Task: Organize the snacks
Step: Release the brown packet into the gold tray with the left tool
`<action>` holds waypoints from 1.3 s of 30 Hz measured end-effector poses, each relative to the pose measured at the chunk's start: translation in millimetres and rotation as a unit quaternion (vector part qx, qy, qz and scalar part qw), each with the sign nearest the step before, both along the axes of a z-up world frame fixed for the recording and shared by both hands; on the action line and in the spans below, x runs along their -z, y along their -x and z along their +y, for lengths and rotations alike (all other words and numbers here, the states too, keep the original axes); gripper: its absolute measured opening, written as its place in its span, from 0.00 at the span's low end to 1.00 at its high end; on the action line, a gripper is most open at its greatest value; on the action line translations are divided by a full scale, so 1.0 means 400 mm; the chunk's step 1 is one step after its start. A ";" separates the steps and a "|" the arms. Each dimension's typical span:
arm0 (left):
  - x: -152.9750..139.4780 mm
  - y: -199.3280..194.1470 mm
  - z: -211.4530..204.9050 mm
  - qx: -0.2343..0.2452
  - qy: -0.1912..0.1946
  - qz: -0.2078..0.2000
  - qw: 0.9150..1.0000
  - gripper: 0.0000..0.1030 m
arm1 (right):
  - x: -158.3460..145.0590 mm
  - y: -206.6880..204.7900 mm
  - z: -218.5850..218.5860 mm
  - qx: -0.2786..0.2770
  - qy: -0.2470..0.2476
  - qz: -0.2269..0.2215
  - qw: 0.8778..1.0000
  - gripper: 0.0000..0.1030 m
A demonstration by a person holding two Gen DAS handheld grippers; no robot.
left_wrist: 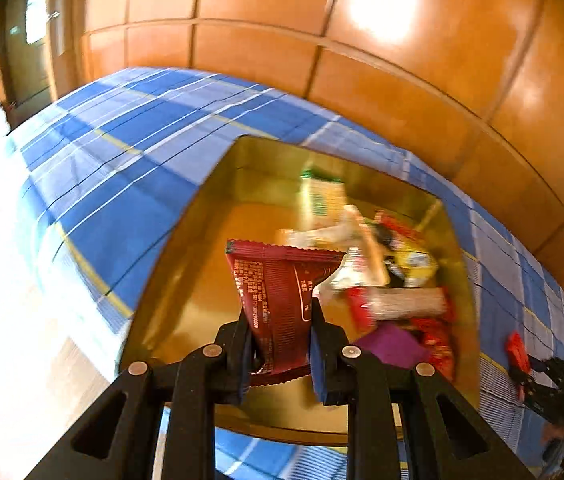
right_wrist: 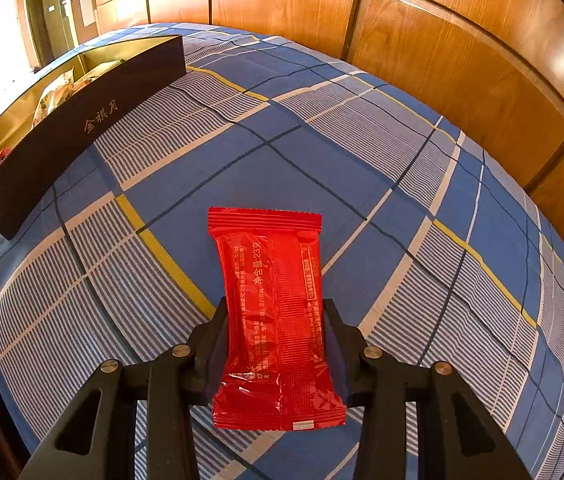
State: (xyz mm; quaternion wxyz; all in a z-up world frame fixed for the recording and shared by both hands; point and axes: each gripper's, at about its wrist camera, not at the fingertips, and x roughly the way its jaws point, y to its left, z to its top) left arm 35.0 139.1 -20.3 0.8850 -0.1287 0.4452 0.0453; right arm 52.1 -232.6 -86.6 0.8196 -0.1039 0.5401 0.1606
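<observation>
My left gripper is shut on a dark red snack packet and holds it over the open gold-lined box. Several snack packets lie piled in the box's right half. My right gripper is shut on a bright red snack packet above the blue plaid cloth. From the right wrist view the same box shows its dark outer wall at the far left. The right gripper with its red packet also appears at the left wrist view's lower right.
Wooden wall panels rise behind the cloth-covered surface. A bright floor area lies off the surface's left edge. A door stands at the far left.
</observation>
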 end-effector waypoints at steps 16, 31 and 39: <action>0.109 -0.061 -0.075 0.045 -0.022 0.058 0.997 0.26 | 0.002 -0.001 -0.003 0.000 -0.001 0.000 1.000 0.41; 0.078 -0.031 -0.080 0.021 -0.079 0.027 0.996 0.38 | 0.002 0.003 0.001 0.000 0.004 -0.002 1.000 0.41; 0.058 -0.007 -0.136 0.035 -0.099 0.008 0.994 0.38 | 0.001 0.004 0.006 0.000 0.008 -0.002 1.000 0.40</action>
